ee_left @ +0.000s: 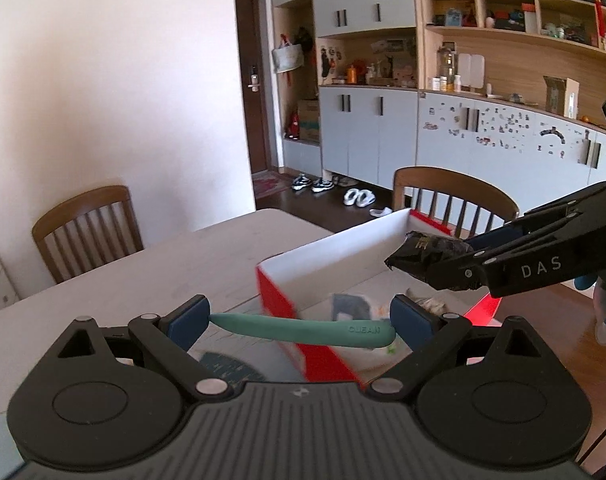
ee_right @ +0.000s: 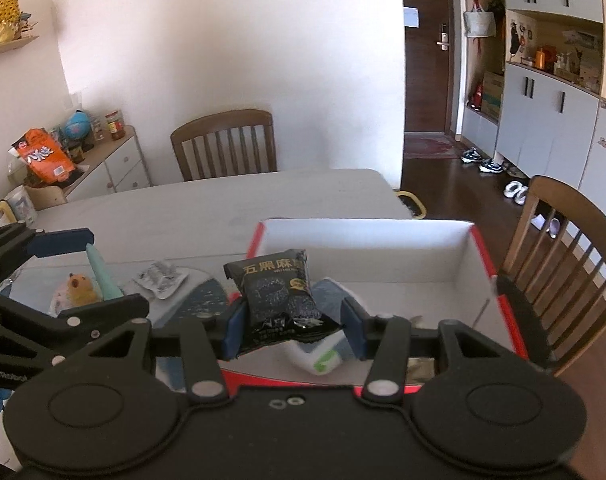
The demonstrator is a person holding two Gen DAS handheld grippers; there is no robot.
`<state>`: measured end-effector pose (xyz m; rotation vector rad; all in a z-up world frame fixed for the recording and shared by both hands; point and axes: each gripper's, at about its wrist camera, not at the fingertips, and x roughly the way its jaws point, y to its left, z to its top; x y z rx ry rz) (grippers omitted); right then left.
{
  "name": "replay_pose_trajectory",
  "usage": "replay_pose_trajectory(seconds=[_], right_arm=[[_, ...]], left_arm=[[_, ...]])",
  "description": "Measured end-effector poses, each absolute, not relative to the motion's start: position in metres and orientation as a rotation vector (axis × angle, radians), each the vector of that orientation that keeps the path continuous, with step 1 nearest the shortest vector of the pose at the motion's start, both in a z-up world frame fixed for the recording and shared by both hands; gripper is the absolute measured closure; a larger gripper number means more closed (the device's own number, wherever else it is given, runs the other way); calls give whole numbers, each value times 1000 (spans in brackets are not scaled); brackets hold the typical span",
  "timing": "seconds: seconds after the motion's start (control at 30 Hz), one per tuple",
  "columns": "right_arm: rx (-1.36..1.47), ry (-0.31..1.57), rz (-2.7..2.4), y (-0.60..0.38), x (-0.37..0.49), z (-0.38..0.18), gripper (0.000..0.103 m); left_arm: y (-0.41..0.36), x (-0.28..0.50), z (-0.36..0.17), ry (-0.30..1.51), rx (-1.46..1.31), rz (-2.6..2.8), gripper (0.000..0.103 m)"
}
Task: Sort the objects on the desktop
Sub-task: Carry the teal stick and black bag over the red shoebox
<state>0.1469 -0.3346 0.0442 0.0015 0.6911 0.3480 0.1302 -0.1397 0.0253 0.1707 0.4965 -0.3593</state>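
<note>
My left gripper [ee_left: 299,324] is shut on a long teal silicone tool [ee_left: 303,328] marked CLEAN, held crosswise just above the near corner of a red box with white inside [ee_left: 343,248]. My right gripper [ee_right: 291,330] is shut on a black snack packet [ee_right: 281,296] and holds it over the box [ee_right: 367,240]; the packet also shows in the left wrist view [ee_left: 427,254]. A white and green item [ee_right: 323,358] lies in the box. The left gripper [ee_right: 75,268] with the teal tool [ee_right: 101,274] shows at the left of the right wrist view.
On the table [ee_right: 183,208] lie a silver blister pack [ee_right: 161,278], a yellow plush toy [ee_right: 77,288] and a blue patterned mat [ee_right: 203,300]. Wooden chairs stand at the far side [ee_right: 225,144] and right [ee_right: 575,248]. A low cabinet with clutter [ee_right: 83,160] is at left.
</note>
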Motion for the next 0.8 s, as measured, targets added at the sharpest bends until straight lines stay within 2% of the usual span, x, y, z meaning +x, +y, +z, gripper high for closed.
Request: replay_pose_trajectory(seconds=[0.8], right_arm=[[-28,732,255,-404,202,13,53]], left_arm=[[-229,204,-14,587,278,-523,6]])
